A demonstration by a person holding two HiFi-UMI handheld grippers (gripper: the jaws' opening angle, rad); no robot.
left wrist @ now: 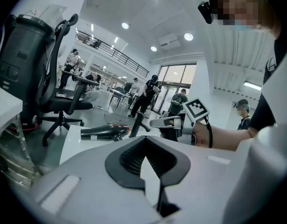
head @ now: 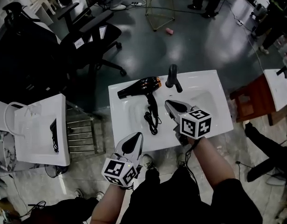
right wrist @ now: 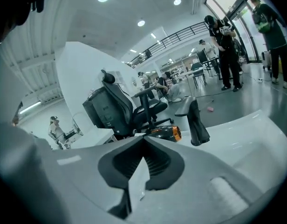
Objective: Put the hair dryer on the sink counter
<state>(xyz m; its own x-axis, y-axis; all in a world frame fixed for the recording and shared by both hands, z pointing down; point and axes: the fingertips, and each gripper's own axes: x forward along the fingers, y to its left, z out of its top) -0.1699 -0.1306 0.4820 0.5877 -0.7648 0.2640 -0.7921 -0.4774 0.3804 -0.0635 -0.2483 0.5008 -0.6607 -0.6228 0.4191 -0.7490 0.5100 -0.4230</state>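
The hair dryer lies on its side near the far left corner of the white desk, with its orange end just beside the tap and its cord trailing toward the near edge. The left gripper is at the near edge and the right gripper is over the middle. Both have their jaws clenched on nothing.
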